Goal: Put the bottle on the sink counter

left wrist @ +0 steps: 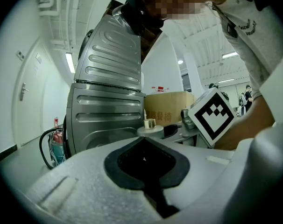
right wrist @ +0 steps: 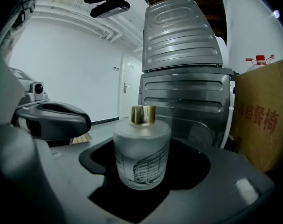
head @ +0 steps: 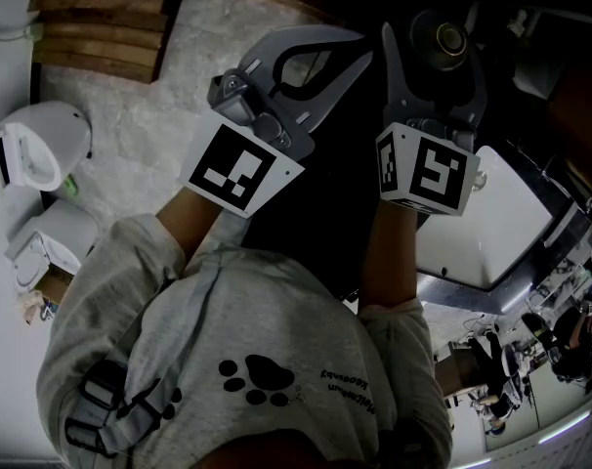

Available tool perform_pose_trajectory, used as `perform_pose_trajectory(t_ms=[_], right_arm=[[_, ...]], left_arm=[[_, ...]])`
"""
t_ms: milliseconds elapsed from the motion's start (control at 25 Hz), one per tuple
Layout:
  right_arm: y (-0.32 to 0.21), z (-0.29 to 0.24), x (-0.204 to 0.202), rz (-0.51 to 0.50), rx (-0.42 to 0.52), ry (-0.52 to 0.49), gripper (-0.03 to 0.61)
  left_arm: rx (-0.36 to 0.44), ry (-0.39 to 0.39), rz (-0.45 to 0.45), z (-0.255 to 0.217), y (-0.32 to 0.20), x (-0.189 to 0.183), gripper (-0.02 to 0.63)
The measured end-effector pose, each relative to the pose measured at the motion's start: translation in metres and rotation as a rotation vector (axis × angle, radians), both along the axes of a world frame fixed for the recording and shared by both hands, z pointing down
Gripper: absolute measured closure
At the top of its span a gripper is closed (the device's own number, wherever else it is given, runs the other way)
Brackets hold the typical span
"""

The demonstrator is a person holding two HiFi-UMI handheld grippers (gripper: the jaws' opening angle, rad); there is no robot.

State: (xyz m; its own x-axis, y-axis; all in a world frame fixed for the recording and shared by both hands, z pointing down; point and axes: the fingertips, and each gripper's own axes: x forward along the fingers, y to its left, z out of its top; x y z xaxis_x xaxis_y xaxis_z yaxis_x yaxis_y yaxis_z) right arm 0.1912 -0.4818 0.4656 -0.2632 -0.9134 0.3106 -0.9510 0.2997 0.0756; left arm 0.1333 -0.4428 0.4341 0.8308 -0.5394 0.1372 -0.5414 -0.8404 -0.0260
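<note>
A frosted glass bottle (right wrist: 141, 153) with a gold cap stands upright between the dark pads of my right gripper (right wrist: 144, 176), which is shut on it. From above, its gold cap (head: 450, 39) shows between the right gripper's (head: 438, 62) jaws. The left gripper (head: 347, 55) hangs just to the left of it, jaws closed together with nothing in their padded loop (left wrist: 144, 164). In the left gripper view the bottle's cap (left wrist: 150, 123) sits just beyond my left gripper (left wrist: 144, 141), beside the right gripper's marker cube (left wrist: 211, 116). A white sink basin (head: 496, 228) lies below and right of the right gripper.
A tall ribbed metal appliance (right wrist: 183, 78) stands ahead of both grippers, with a cardboard box (right wrist: 265, 125) to its right. A white toilet (head: 37, 154) and wooden slats (head: 101, 27) are at the left on the grey floor (head: 169, 106). A mirror (head: 560, 360) edges the basin.
</note>
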Motion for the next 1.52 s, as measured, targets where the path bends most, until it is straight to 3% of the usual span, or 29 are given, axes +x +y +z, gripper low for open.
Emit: perform_pose_trajectory(t_ms=[720,1520], right_arm=[[-0.004,0.028,0.001,0.002,-0.168,-0.014,0.249],[0.003,0.034,-0.001,-0.017,-0.221,0.03,0.244]], left_arm=[[-0.009,-0.005,0.019,0.002,0.012,0.005,0.612],[-0.013,-0.002,0.017,-0.013,0.027,-0.002,0.612]])
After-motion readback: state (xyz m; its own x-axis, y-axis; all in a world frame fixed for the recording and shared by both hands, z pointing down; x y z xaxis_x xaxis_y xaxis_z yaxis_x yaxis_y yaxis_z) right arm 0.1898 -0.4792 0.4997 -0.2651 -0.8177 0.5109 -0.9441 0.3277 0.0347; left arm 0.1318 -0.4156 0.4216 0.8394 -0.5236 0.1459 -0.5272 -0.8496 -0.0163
